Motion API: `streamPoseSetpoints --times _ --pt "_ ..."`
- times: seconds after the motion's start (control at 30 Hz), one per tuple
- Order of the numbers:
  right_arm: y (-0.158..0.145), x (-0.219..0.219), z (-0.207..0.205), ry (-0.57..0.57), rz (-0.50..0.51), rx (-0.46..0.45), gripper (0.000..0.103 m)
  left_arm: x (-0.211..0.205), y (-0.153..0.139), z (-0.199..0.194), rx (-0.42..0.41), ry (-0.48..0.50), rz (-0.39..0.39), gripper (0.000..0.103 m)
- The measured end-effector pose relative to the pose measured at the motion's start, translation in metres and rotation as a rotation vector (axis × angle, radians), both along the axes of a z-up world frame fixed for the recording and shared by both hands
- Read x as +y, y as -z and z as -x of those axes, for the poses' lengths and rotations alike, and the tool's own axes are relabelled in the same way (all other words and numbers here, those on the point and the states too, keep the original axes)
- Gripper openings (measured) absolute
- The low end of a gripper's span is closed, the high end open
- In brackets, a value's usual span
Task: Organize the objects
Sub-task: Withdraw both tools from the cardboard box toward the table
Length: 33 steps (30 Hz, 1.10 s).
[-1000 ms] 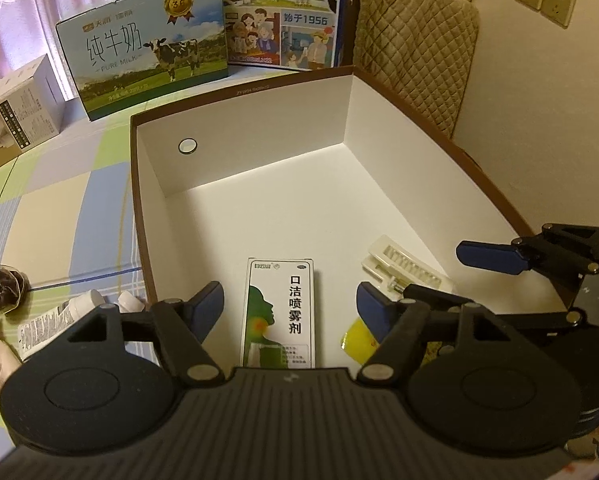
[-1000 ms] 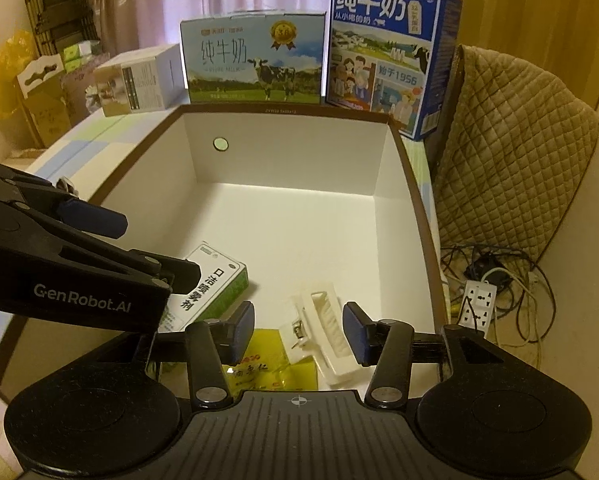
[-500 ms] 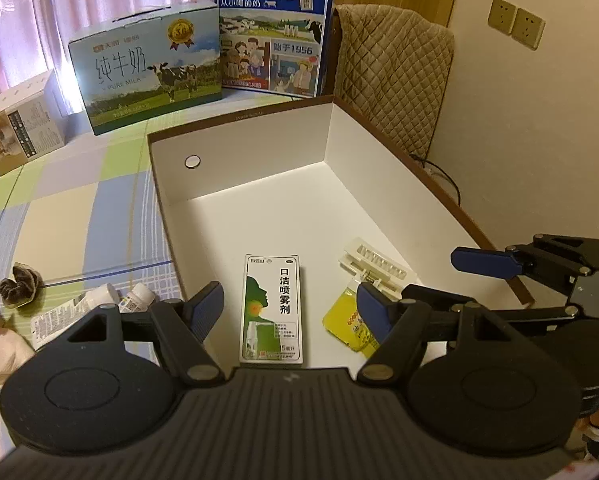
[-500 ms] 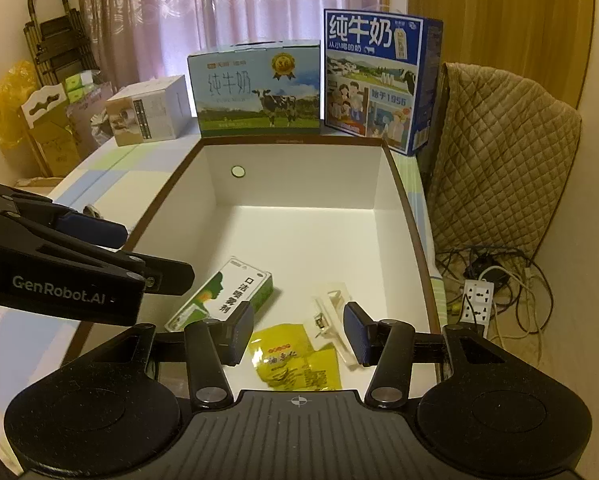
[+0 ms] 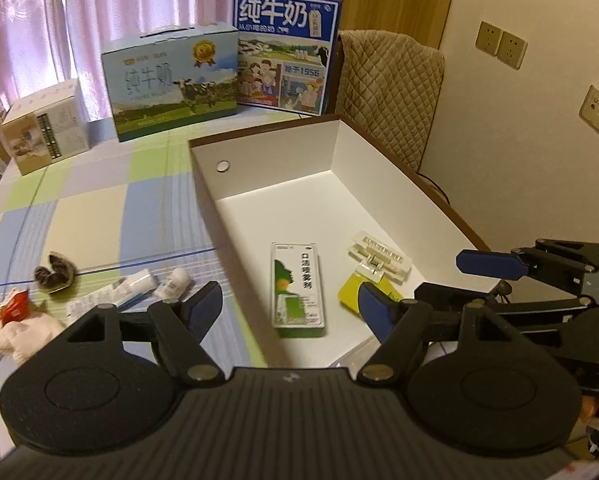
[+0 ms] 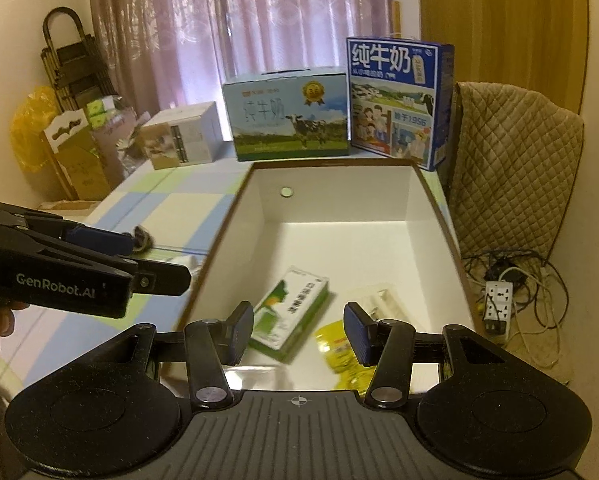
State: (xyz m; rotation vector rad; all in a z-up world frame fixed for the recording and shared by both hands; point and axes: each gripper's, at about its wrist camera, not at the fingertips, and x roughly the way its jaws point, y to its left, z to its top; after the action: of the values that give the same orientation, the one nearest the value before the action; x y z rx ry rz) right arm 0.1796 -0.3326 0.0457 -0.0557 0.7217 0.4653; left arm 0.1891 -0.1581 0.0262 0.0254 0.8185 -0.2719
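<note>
We see a checked tablecloth under an open white box, milk cartons and curtains beyond. Left gripper and right gripper both gape, nothing held. The green spray box, yellow sachet and clear blister pack lie in the box ahead of our fingers. Tubes and wrappers sit left of the left fingers, blurred; the sachet is partly hidden.
</note>
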Motion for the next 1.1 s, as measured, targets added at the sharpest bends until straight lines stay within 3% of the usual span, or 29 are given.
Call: streamPoseSetpoints --times 0.47,0.77,1.1 --pt "-0.005 0.047 0.054 -0.011 -0.109 0.035 0.048 0.086 -0.010 0.068 -0.014 -0.057 -0.027 0.078" --pt "0.009 0.092 0.068 -0.073 -0.121 0.080 0.048 0.134 0.000 0.101 0.019 -0.134 -0.027 0.079" --pt "0.035 0.144 0.071 -0.122 -0.053 0.100 0.048 0.175 0.022 0.114 0.057 -0.246 -0.036 0.079"
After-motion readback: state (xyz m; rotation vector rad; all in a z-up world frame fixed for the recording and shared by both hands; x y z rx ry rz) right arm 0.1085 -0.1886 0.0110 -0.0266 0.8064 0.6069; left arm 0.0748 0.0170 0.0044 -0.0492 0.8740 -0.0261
